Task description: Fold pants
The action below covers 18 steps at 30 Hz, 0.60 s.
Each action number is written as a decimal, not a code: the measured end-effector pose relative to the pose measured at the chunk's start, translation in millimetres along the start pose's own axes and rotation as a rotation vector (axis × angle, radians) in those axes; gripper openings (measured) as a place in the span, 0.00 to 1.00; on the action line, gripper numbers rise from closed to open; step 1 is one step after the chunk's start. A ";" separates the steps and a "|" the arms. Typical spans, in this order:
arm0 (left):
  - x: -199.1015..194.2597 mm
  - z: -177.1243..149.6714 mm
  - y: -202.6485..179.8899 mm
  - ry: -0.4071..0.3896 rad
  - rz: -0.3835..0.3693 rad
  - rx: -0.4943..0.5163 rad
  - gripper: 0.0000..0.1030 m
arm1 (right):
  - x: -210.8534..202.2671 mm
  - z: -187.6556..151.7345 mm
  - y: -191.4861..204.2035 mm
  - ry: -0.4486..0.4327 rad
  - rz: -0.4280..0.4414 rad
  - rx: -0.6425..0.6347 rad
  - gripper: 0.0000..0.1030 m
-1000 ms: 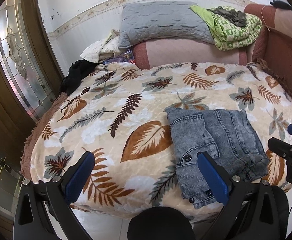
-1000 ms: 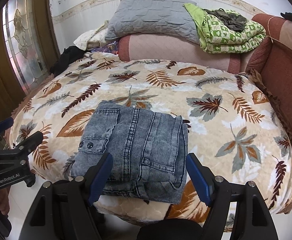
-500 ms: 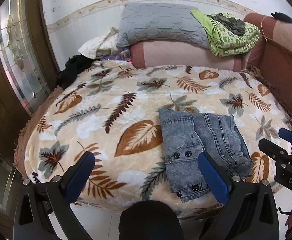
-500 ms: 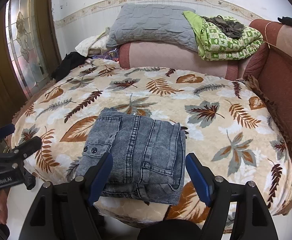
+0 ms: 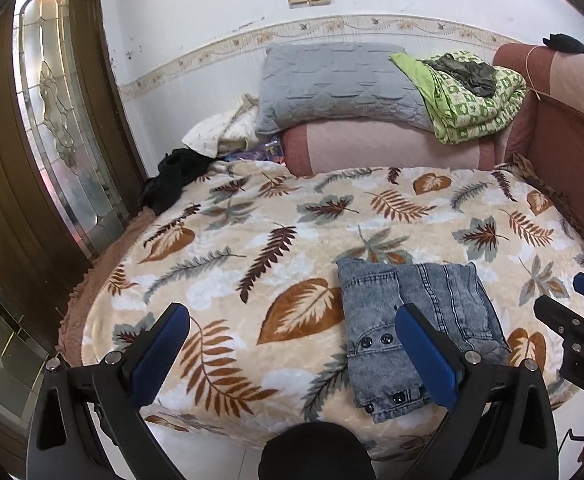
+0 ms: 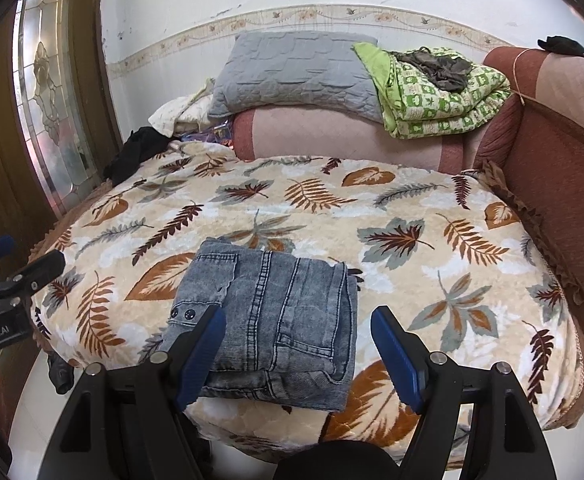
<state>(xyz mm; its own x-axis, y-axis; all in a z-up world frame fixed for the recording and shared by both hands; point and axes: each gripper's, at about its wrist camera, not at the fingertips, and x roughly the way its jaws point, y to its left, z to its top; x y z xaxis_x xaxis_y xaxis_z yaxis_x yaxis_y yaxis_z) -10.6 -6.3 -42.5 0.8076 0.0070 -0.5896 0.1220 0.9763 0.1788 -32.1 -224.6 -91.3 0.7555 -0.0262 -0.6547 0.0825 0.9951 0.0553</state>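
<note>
The grey-blue denim pants (image 5: 415,328) lie folded into a compact rectangle near the front edge of the bed; in the right wrist view the pants (image 6: 276,320) show stacked layers. My left gripper (image 5: 292,348) is open and empty, held off the bed's front edge, left of the pants. My right gripper (image 6: 299,352) is open and empty, held just in front of the pants, not touching them. The right gripper also shows at the right edge of the left wrist view (image 5: 579,320), and the left gripper at the left edge of the right wrist view (image 6: 16,276).
The bed has a leaf-print blanket (image 5: 252,248). A grey pillow (image 5: 331,84), a green quilt (image 5: 475,96) and pink bolster (image 5: 371,148) are stacked at the back. Dark clothing (image 5: 172,180) lies back left. A wooden glass door (image 5: 52,120) stands left; a red-brown headboard (image 6: 563,168) right.
Both grippers have drawn back and up from the bed, so the folded pants look smaller and farther. The pants have not moved. Both stay open.
</note>
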 end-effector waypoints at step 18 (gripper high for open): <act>-4.0 4.4 -4.6 -0.016 -0.024 0.003 0.99 | -1.4 -1.0 -8.4 -0.019 -0.014 0.016 0.76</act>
<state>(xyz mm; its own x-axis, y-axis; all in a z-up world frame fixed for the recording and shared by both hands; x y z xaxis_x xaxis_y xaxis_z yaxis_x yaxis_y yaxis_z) -11.8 -11.8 -37.4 0.8137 -0.0194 -0.5810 0.1430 0.9754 0.1677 -34.5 -232.8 -91.6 0.7663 -0.0420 -0.6411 0.1035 0.9929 0.0587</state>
